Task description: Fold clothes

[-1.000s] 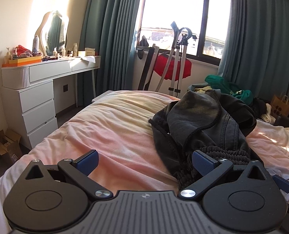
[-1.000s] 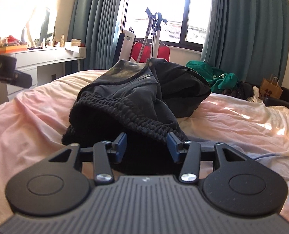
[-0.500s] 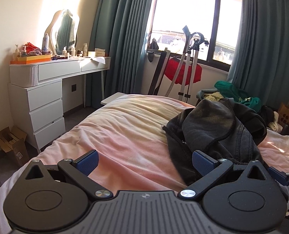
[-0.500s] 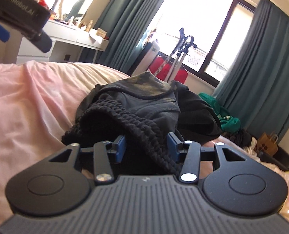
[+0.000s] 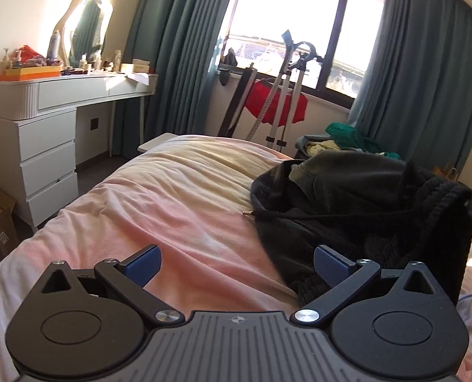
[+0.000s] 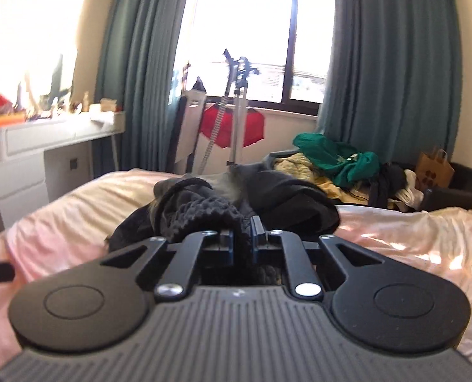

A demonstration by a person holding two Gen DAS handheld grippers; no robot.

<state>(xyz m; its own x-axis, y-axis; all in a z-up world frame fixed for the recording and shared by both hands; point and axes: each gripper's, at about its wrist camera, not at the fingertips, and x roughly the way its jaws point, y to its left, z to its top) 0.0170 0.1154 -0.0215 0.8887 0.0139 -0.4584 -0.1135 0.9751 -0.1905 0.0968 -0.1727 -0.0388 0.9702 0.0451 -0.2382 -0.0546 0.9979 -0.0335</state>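
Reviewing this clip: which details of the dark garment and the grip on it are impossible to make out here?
- Dark garment, left wrist view: bunched in a heap, so its type and full shape stay hidden; its right part is cut off by the frame edge.
- Right gripper, right wrist view: shut on the garment's ribbed hem, but the pinched fabric hides how deep the hold goes.
- Dresser items: blurred and overexposed.

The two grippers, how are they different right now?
The left gripper is wide open and holds nothing; the right gripper is shut on the dark sweatshirt. The left hangs over bare pink bedding; the right lifts the sweatshirt's ribbed edge. Both have blue pads.
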